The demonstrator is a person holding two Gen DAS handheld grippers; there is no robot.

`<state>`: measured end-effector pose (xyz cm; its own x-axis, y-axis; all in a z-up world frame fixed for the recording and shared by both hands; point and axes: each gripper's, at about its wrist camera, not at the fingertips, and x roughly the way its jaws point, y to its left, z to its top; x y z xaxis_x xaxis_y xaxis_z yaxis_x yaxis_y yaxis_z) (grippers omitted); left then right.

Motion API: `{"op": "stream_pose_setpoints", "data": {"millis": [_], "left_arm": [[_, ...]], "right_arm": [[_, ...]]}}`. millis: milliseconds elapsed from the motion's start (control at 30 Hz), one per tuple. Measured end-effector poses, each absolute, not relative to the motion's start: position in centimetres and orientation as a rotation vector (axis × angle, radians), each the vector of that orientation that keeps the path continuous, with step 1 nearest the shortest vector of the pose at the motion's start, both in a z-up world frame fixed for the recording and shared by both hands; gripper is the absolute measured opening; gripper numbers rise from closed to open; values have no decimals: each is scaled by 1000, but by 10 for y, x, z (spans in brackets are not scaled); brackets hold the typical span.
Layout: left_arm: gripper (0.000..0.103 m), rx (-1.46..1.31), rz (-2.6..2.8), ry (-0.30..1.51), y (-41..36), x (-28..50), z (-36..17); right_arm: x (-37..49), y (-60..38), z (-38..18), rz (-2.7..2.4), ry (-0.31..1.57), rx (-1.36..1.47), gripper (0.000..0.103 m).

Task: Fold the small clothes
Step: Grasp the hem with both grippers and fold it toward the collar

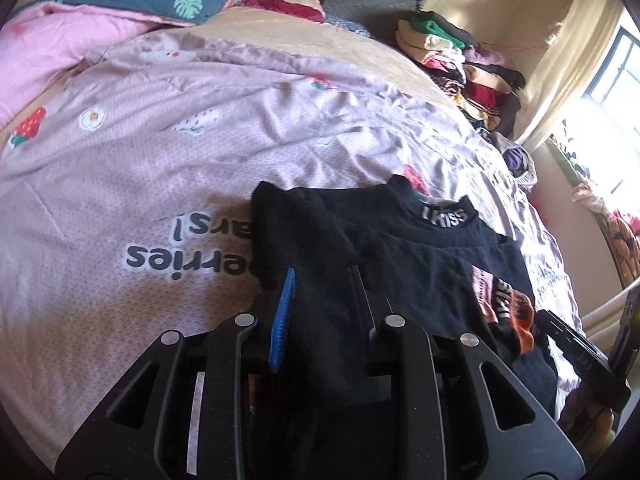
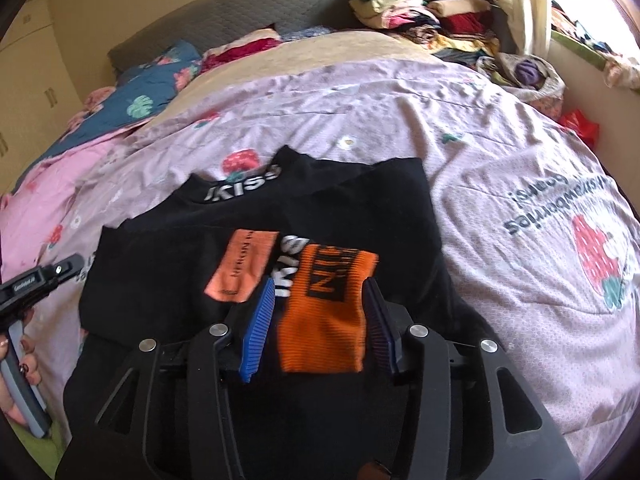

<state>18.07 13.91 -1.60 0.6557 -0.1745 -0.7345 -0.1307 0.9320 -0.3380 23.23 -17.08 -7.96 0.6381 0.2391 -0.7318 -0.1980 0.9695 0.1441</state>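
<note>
Both grippers are black, with angular linkage arms pinned by round silver rivets. The right gripper point(image 2: 318, 312) carries ribbed blue pads point(image 2: 258, 330). The left gripper point(image 1: 320, 300) shows one such blue pad point(image 1: 283, 316).

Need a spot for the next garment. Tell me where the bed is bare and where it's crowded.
Bare bedspread lies beyond the black shirt, up to the beige blanket, and to the shirt's right, around the strawberry print. Crowded: the clothes pile in the far right corner, and the pillows at far left.
</note>
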Motion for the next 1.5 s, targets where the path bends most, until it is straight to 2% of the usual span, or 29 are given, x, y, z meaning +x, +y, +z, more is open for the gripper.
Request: {"op": "stream_pose_setpoints", "data": {"millis": [100, 367, 533, 633, 733, 833, 933, 1200, 1333, 1433, 1500], "left_arm": [[22, -356, -62, 872, 127, 180, -14], [23, -285, -135, 919, 95, 177, -22], [33, -239, -124, 991, 88, 177, -40], [33, -254, -129, 1016, 93, 176, -50], [33, -254, -140, 1023, 95, 175, -52], [33, -253, -147, 1023, 95, 174, -52], [33, -258, -152, 1023, 96, 174, -51], [34, -258, -153, 1023, 97, 171, -49], [39, -255, -154, 1018, 95, 169, -46], [43, -248, -157, 1014, 93, 167, -44], [45, -246, -159, 1011, 91, 165, -42]], "right_arm": [[229, -158, -77, 294, 842, 21, 44], [222, -131, -74, 376, 841, -34, 44], [223, -121, -79, 402, 860, -54, 44], [223, -113, -86, 417, 880, -82, 50], [225, -108, -93, 426, 901, -100, 50], [229, -105, -102, 413, 933, -111, 56], [234, -105, -116, 392, 992, -128, 56], [228, -108, -118, 382, 974, -99, 57], [221, -111, -109, 388, 950, -68, 63], [217, -114, -103, 386, 935, -48, 64], [214, -118, -100, 377, 923, -34, 72]]}}
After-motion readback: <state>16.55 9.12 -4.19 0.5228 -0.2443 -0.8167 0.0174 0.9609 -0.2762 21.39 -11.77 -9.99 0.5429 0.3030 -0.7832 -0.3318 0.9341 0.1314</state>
